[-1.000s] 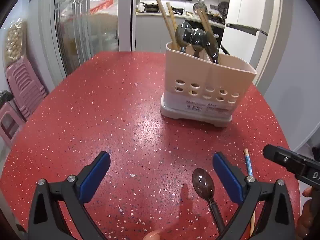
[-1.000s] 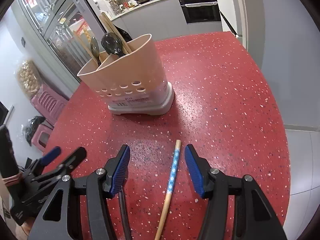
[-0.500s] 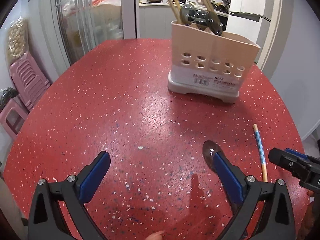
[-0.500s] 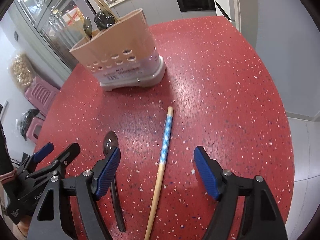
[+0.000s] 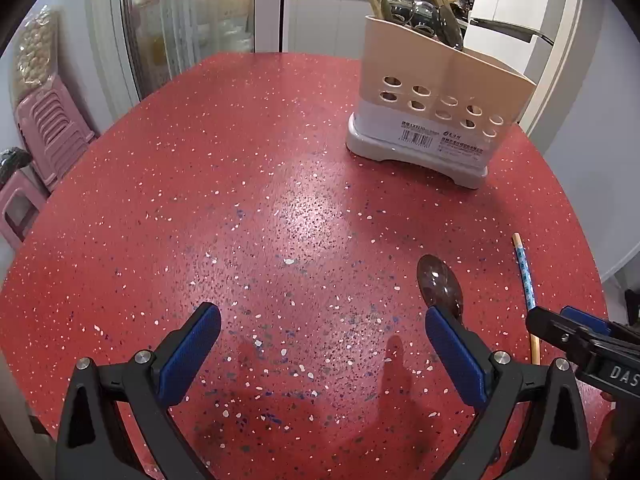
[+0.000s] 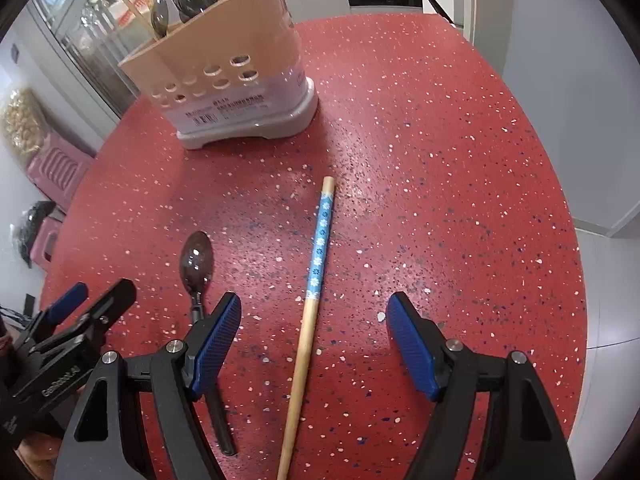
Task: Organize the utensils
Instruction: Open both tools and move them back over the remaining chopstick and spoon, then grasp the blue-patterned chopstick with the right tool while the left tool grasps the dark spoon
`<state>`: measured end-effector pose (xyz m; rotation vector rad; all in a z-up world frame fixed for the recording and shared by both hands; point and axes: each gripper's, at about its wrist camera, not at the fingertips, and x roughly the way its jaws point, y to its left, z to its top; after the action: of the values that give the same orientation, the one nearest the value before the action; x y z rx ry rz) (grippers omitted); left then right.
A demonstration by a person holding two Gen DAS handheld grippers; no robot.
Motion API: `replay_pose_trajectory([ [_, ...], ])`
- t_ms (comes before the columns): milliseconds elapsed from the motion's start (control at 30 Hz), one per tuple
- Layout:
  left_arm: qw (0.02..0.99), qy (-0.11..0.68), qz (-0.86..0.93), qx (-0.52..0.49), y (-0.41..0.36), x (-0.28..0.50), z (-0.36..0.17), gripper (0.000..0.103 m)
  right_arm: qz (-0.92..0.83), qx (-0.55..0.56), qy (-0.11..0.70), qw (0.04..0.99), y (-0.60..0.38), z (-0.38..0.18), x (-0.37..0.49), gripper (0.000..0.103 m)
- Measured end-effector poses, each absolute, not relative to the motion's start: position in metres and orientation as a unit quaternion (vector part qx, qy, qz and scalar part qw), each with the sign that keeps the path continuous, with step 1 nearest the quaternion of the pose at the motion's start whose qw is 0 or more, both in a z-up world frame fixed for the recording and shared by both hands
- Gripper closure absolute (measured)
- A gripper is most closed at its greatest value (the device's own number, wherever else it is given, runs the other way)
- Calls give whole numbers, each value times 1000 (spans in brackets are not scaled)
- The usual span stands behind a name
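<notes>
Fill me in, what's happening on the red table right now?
A person is tidying utensils with a hand-held gripper in each hand. The right hand-held gripper is open and straddles a chopstick lying flat on the red table, without pinching it. The left hand-held gripper is open too, with a dark spoon lying just by its right finger. Neither utensil is held. The beige utensil holder stands further back, already holding spoons and chopsticks.

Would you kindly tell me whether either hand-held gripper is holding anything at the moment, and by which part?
Nothing is held: the chopstick lies untouched between the open right hand-held gripper; the left hand-held gripper is open beside the spoon.
</notes>
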<state>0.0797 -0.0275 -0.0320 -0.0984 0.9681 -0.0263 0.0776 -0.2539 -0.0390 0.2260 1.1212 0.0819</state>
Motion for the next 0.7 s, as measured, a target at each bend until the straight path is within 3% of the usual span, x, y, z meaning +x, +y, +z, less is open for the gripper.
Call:
replay_pose_trajectory([
  [700,871,487,-44,-47,-50,86,-36,0,16,-11,533,846,-223,-50,86,39],
])
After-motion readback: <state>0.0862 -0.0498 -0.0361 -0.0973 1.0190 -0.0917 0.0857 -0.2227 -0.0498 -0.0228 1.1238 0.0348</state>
